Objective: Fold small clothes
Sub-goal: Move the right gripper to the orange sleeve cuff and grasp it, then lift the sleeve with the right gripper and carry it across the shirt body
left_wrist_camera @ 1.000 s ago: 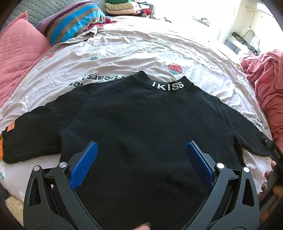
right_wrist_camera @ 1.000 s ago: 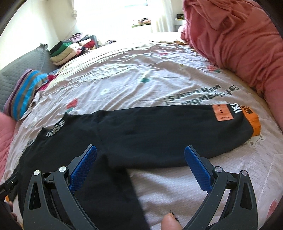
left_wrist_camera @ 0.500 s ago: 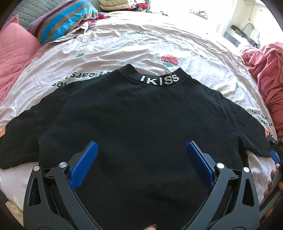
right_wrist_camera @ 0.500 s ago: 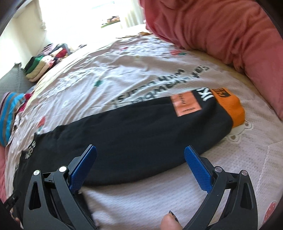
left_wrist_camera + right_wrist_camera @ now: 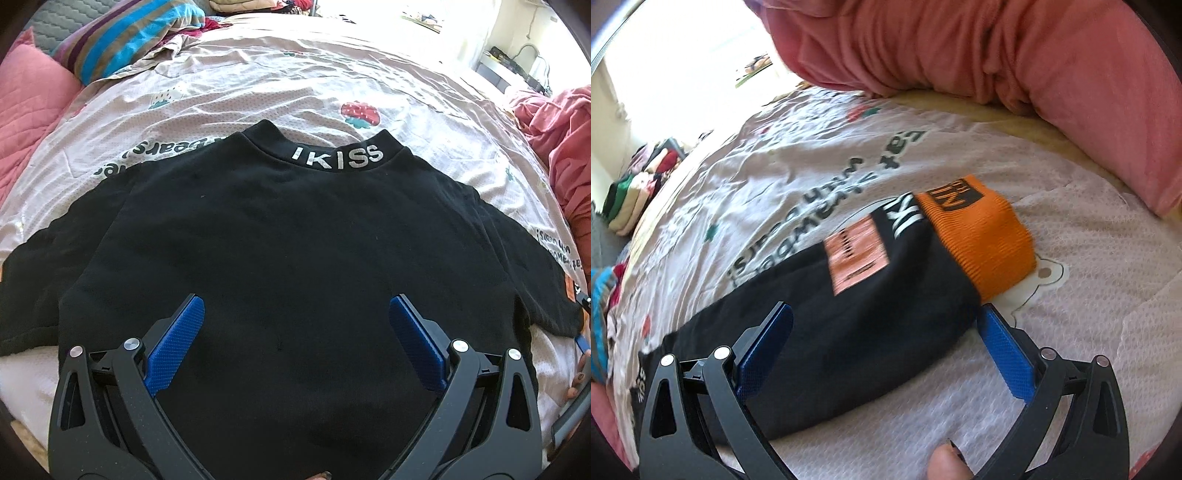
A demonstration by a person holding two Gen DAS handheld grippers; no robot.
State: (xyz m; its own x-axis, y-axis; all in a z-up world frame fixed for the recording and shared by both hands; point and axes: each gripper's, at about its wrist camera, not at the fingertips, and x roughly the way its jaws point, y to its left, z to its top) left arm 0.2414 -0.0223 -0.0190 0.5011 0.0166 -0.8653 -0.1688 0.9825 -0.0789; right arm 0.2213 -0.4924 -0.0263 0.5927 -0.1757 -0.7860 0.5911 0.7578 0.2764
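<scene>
Rumpled pale bedding (image 5: 332, 66) printed with strawberries and lettering covers the bed in the left wrist view, where a black sweater (image 5: 295, 240) with "IKISS" on its collar lies flat, sleeves spread to both sides, under the left claw (image 5: 295, 325), whose blue pads stand wide apart and hold nothing. From the right wrist, the right claw (image 5: 884, 325) is likewise wide and empty over the sweater's sleeve (image 5: 849, 302), just short of its orange cuff (image 5: 979, 240), with a pink blanket (image 5: 997, 55) heaped beyond.

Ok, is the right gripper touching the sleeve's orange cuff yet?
Cannot tell. In the right wrist view the right gripper is open around the black sleeve, one fingertip right at the orange cuff; motion blur hides any gap.
</scene>
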